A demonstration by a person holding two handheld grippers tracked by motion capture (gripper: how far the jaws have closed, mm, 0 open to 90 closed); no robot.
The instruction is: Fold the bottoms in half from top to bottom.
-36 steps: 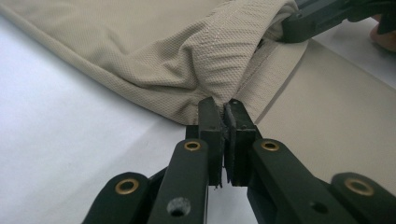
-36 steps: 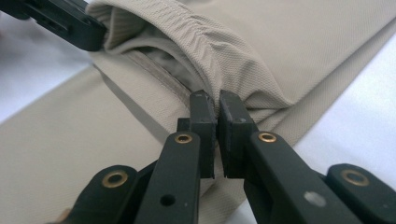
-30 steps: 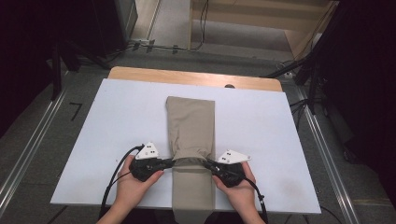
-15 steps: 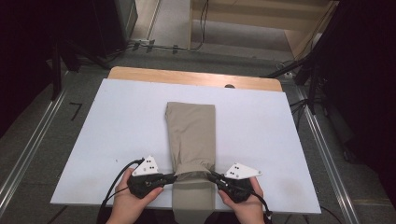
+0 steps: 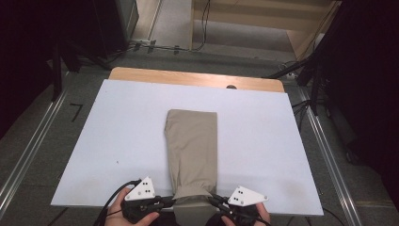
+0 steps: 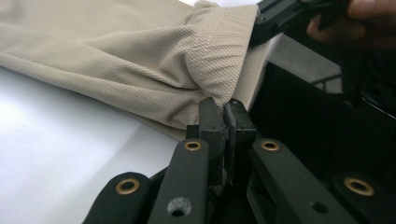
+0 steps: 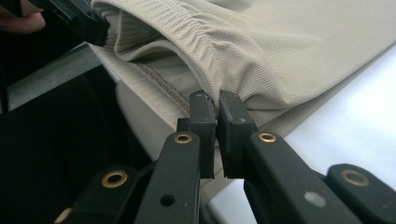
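A folded beige garment (image 5: 192,146) lies lengthwise down the middle of the white table (image 5: 94,141), its near end hanging over the front edge. My left gripper (image 5: 170,202) is shut on the left side of that near end, the cloth (image 6: 140,60) pinched between its jaws. On the other side my right gripper (image 5: 212,201) is shut on the right side of the same end, cloth (image 7: 280,51) gathered at its tips. In each gripper view the other gripper shows at the far side of the cloth, at the top corner.
A wooden board (image 5: 197,79) sticks out behind the white table. Metal rails (image 5: 28,155) run along both sides of the table. Cables (image 5: 155,47) lie on the floor beyond, and dark equipment stands at the back left and right.
Both grippers have pulled the garment toward the person, from mid-table to the front edge. Its far end has slid nearer and its near end now hangs over the edge.
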